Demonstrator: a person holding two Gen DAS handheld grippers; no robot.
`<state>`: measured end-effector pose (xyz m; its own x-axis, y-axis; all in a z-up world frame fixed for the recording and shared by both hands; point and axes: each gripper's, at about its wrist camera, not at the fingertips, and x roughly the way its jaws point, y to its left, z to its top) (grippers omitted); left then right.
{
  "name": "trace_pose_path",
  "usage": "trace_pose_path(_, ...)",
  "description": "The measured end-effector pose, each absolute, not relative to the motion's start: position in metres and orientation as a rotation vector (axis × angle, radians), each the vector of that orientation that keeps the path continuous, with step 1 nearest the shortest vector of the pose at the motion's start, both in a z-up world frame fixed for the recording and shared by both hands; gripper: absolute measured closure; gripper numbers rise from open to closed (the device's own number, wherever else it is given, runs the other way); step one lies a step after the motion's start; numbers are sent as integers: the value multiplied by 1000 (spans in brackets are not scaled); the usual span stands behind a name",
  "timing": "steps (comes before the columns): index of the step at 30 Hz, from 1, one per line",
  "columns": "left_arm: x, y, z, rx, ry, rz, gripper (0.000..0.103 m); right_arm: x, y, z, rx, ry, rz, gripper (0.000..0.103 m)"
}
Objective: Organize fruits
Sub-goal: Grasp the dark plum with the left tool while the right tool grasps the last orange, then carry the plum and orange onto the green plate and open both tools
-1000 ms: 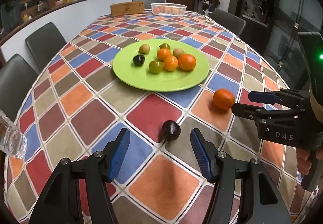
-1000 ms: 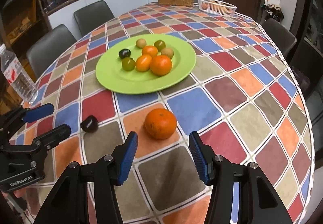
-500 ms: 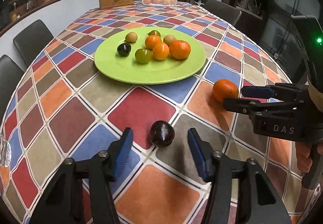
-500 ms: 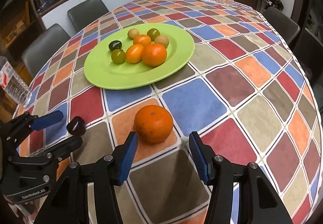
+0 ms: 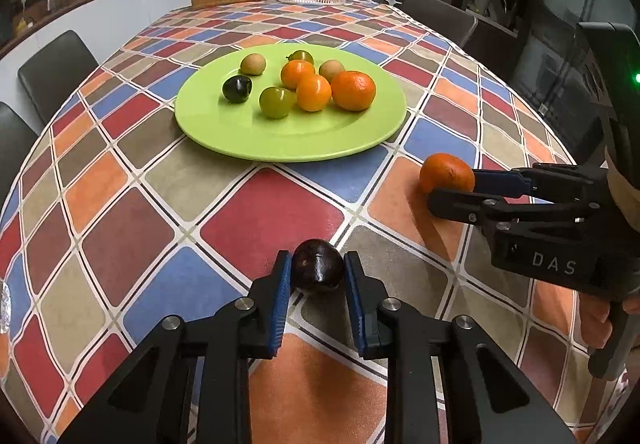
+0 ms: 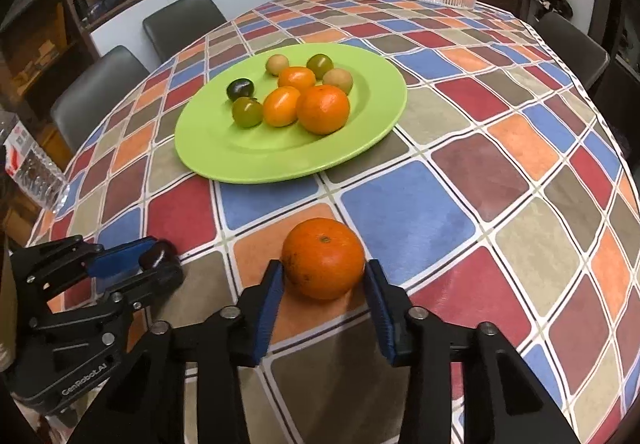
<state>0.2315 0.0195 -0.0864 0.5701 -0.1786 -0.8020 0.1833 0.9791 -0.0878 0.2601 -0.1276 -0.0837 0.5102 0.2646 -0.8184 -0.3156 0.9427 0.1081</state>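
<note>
Jaws of both grippers, wide apart earlier, now clamp dark plum [image 5: 318, 266] and loose orange [image 6: 323, 258] respectively.

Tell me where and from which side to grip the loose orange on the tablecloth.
Grip the orange across its widest middle, pads on its left and right flanks, coming in low from the near side. It sits stem-scar up on the tablecloth, round, with open cloth on both flanks. The right gripper already brackets it that way; the plate lies beyond.
</note>
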Motion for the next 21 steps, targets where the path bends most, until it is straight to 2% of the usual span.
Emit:
trace_pose_path(7,225,19,-71,-2,901,-218,77,248,-123,-73,-95,927,358,63)
trace_pose_path(11,222,18,-62,-1,880,-222,77,243,-121,-63,-104,896,371,75)
trace_pose_path(15,220,18,-60,-5,876,-218,77,247,-124,-63,-84,910,378,74)
trace_pose_path(16,220,18,-60,-6,875,-218,77,248,-126,-63,-65,915,382,73)
trace_pose_path(18,220,18,-60,-3,876,-218,77,250,-130,-65,-33,936,387,60)
trace_pose_path(19,219,18,-60,-2,876,-217,77,251,-131,-67,-22,943,388,57)
trace_pose_path(21,219,18,-61,-1,878,-215,77,252,-129,-70,-30,950,381,54)
